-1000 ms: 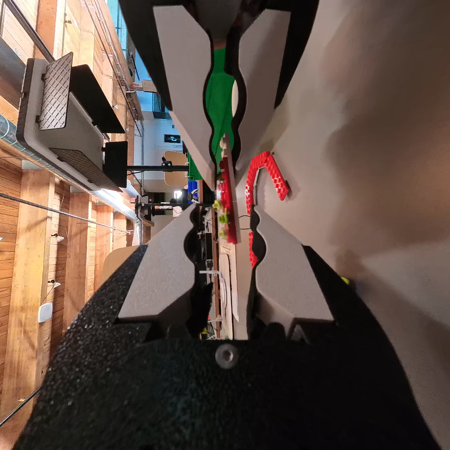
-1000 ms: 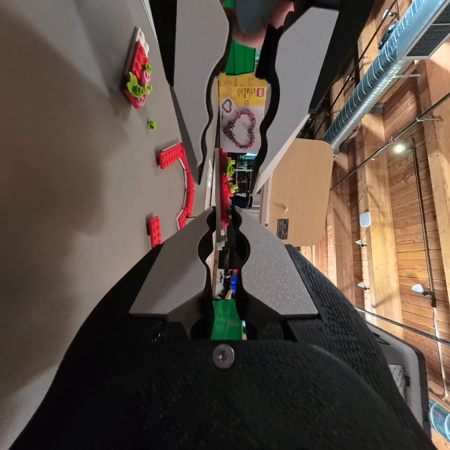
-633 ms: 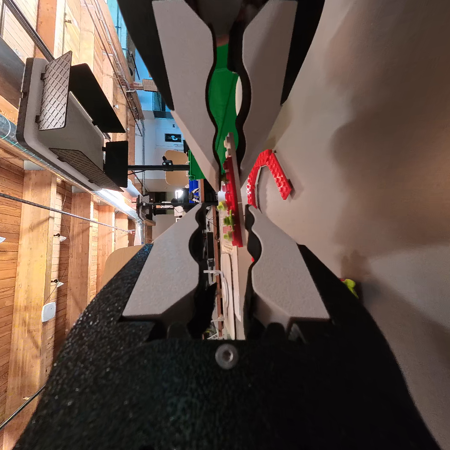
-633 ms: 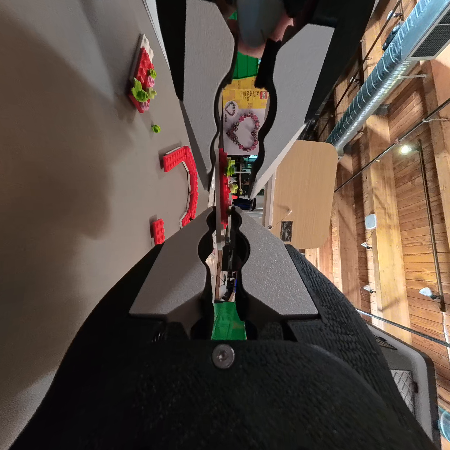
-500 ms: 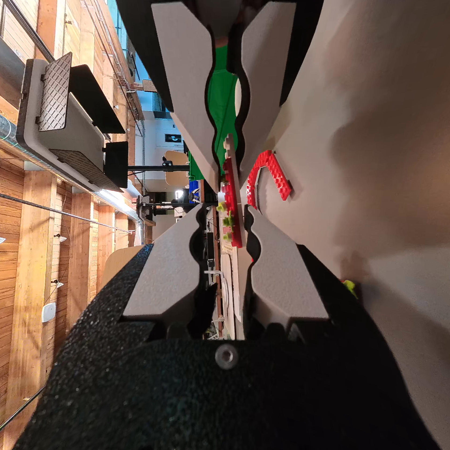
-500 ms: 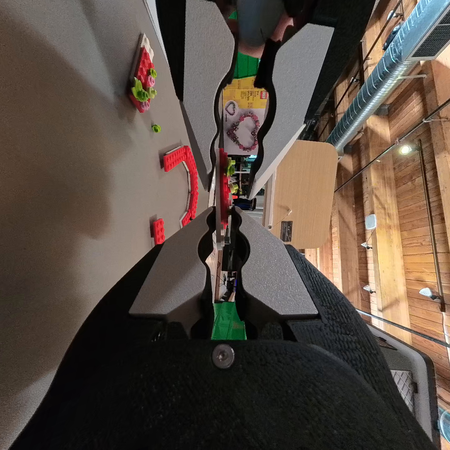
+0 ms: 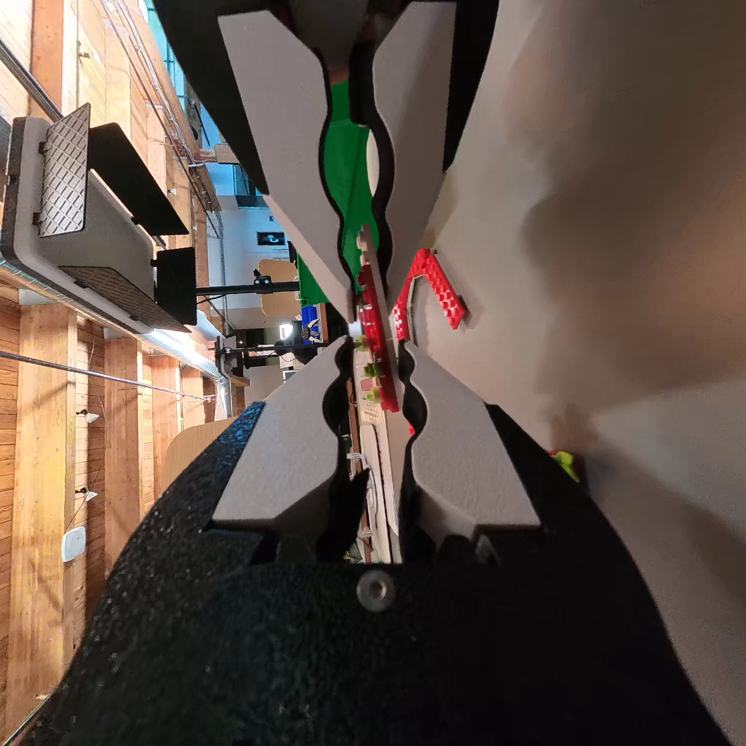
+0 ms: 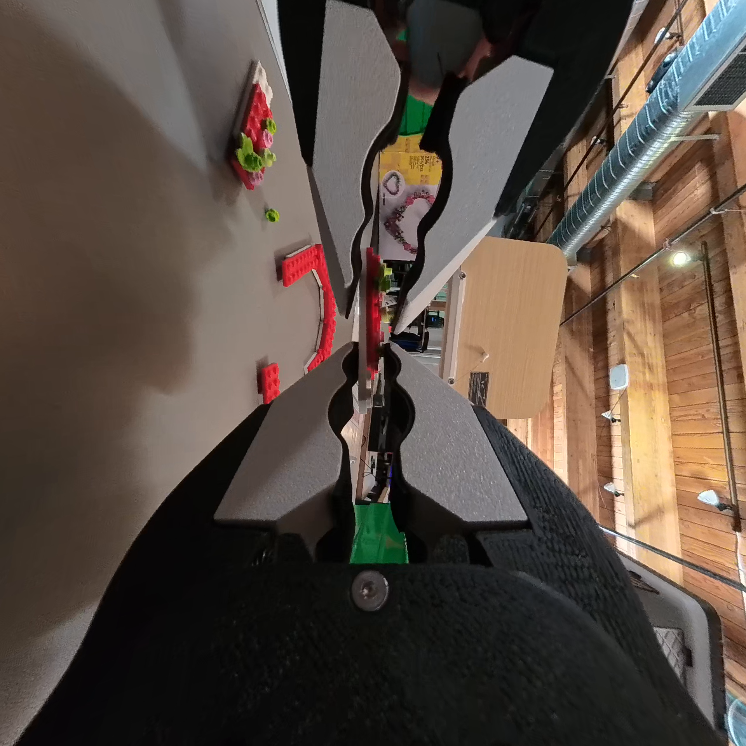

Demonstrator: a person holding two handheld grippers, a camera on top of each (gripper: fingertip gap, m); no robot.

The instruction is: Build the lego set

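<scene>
Little has shifted since the earlier frames: my right gripper (image 8: pixel 373 348) stays clamped on one end of the red lego strip (image 8: pixel 372 306), held edge-on above the grey table (image 8: pixel 121 202), while my left gripper (image 7: pixel 373 351) meets it with fingers slightly apart, flanking the other end, their hold uncertain. On the table lie a red curved lego piece (image 8: pixel 323 298), a small red plate (image 8: pixel 269 381), a flowered segment (image 8: pixel 255 139) and a lime stud (image 8: pixel 272 214).
</scene>
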